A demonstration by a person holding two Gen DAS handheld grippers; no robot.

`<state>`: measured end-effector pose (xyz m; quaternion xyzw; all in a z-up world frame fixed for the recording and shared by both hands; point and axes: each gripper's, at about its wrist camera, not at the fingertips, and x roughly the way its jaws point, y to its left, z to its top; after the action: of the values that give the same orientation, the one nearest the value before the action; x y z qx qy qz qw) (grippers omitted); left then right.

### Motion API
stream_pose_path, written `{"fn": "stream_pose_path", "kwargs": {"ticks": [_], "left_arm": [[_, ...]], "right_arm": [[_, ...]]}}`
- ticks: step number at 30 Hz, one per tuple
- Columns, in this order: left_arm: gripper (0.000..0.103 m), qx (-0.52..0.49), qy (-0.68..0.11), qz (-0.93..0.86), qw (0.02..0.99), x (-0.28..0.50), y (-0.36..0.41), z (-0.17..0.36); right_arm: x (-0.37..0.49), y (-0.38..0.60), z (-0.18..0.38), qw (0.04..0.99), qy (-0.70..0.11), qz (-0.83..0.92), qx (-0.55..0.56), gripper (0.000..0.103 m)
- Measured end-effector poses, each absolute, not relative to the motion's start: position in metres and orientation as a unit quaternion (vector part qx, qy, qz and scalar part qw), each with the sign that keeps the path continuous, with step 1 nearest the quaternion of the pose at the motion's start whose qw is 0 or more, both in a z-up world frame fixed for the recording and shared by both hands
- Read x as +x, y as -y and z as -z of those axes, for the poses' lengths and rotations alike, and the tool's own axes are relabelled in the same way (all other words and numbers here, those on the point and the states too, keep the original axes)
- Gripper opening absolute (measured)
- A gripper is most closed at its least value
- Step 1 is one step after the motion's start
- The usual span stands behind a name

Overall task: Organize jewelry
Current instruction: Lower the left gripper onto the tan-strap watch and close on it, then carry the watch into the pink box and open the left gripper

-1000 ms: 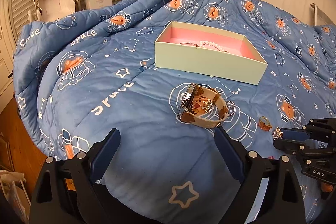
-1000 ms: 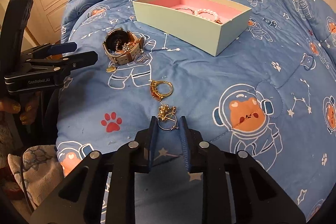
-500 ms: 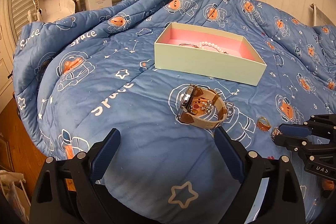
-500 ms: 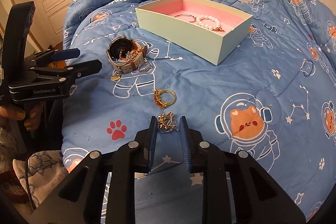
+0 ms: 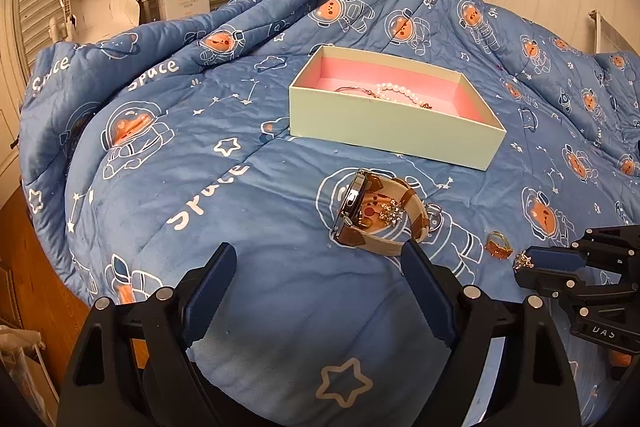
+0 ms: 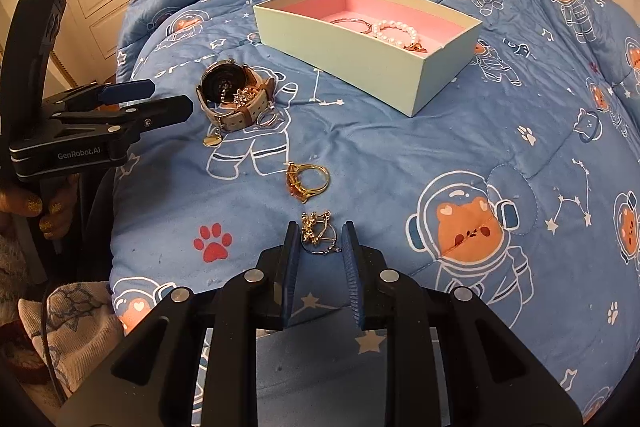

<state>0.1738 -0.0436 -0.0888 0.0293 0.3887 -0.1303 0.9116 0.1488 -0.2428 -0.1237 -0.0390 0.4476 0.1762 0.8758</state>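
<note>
The right tool (image 6: 320, 239) pinches a small gold charm ring (image 6: 318, 234) between its narrow-set pads, just above the blue quilt (image 6: 400, 155) on the bed. The ring stands on edge, its charm toward the left pad. Just ahead lies a gold ring with an amber stone (image 6: 306, 181). Farther off, a watch (image 6: 236, 99) rests on its side, strap looped, beside the left tool (image 5: 316, 263), whose jaws stand wide and empty and have just been closing slightly. Beyond sits the pink-lined box (image 6: 368, 63), its long axis running left to right, holding a pearl bracelet (image 6: 396, 31).

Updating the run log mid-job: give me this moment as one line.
right gripper: shut on small charm ring | left gripper: open, empty, near watch | gold ring: on quilt | box: holds pearl bracelet
</note>
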Motion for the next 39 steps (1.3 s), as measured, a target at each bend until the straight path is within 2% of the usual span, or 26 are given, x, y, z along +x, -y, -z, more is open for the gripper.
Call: {"fn": "stream_pose_path", "kwargs": {"ticks": [9,13,16,20,22,29,31,32,34,39], "left_arm": [[0.082,0.031,-0.389,0.131,0.911,0.173,0.044,0.089],[0.078,0.027,-0.39,0.132,0.911,0.176,0.044,0.09],[0.071,0.02,-0.391,0.134,0.91,0.181,0.044,0.09],[0.055,0.014,-0.393,0.14,0.909,0.189,0.046,0.088],[0.05,0.014,-0.396,0.141,0.907,0.195,0.048,0.089],[0.041,0.021,-0.411,0.155,0.898,0.214,0.056,0.092],[0.029,0.022,-0.417,0.164,0.894,0.217,0.059,0.093],[0.02,0.022,-0.418,0.169,0.892,0.218,0.06,0.093],[0.015,0.027,-0.418,0.17,0.892,0.219,0.064,0.093],[0.012,0.0,-0.422,0.178,0.889,0.219,0.058,0.092]], "right_arm": [[0.15,0.238,0.118,0.877,-0.442,-0.184,-0.044,0.022],[0.15,0.239,0.121,0.876,-0.446,-0.181,-0.044,0.022],[0.15,0.24,0.121,0.877,-0.444,-0.179,-0.04,0.016],[0.15,0.241,0.12,0.877,-0.443,-0.181,-0.037,0.016],[0.149,0.24,0.12,0.877,-0.442,-0.183,-0.037,0.016],[0.147,0.239,0.117,0.878,-0.439,-0.188,-0.034,0.016],[0.147,0.24,0.117,0.878,-0.439,-0.187,-0.033,0.016],[0.147,0.24,0.117,0.878,-0.44,-0.187,-0.032,0.016],[0.147,0.241,0.117,0.878,-0.44,-0.187,-0.03,0.016],[0.147,0.242,0.116,0.878,-0.439,-0.191,-0.025,0.016]]}}
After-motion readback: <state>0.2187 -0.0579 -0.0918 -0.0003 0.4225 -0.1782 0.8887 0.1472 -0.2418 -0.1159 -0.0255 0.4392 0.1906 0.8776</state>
